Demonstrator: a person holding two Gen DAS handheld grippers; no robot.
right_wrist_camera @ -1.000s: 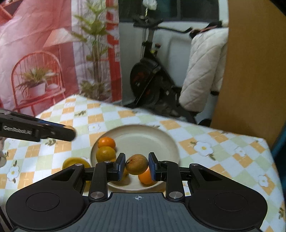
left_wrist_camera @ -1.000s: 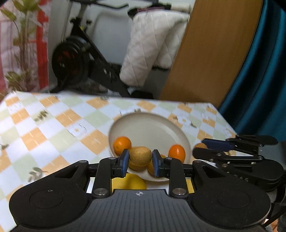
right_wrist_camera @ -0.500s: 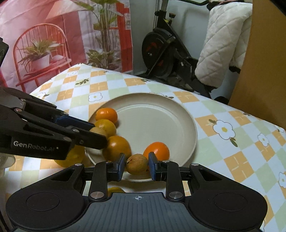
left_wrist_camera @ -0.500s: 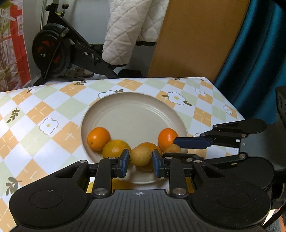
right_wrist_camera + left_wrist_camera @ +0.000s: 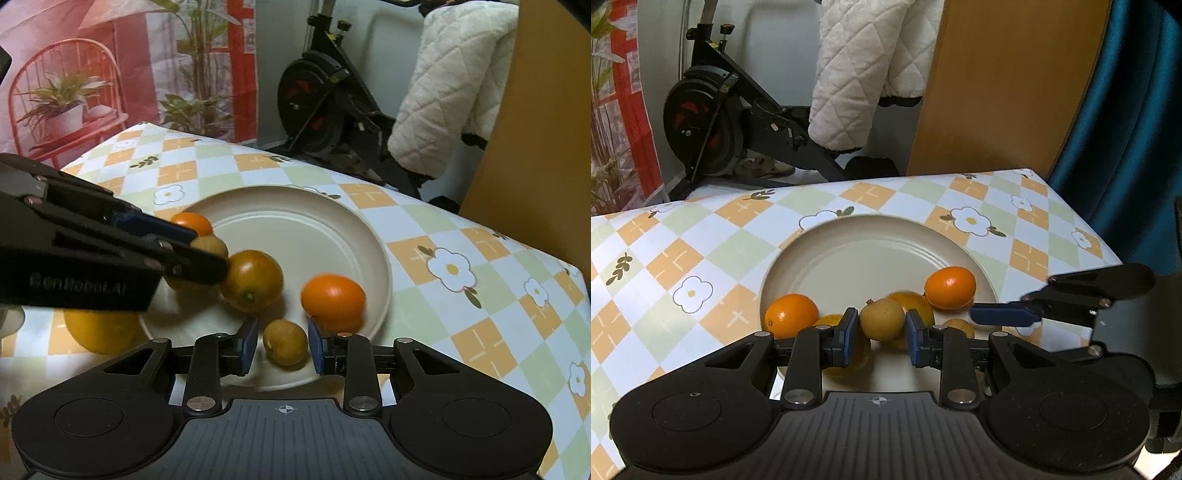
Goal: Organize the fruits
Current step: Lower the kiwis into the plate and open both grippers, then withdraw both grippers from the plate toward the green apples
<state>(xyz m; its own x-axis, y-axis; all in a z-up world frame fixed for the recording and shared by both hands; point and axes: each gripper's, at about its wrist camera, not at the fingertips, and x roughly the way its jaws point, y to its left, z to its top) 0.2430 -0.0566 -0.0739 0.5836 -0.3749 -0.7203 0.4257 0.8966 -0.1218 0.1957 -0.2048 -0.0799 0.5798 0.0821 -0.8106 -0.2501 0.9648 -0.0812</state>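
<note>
A beige plate (image 5: pixel 871 258) on the checked tablecloth holds several orange fruits. My left gripper (image 5: pixel 881 334) is over the plate's near rim with a tan longan (image 5: pixel 882 319) between its blue pads; a small gap shows on each side. My right gripper (image 5: pixel 282 345) stands open around a second tan longan (image 5: pixel 285 342) that lies on the plate (image 5: pixel 303 221), with clear gaps to both pads. Bright kumquats (image 5: pixel 332 297) and a darker orange fruit (image 5: pixel 253 280) lie beside it. In the right wrist view the left gripper's fingers (image 5: pixel 177 254) reach in from the left.
A large yellow-orange fruit (image 5: pixel 98 332) lies on the cloth left of the plate. The table's far edge and right corner (image 5: pixel 1030 173) are close behind the plate. An exercise bike (image 5: pixel 713 122), a wooden panel (image 5: pixel 1004 85) and a blue curtain (image 5: pixel 1137 110) stand beyond.
Both grippers have lowered onto the plate's near side. The right gripper has opened and its longan now lies on the plate. The left gripper's pads have widened around its longan.
</note>
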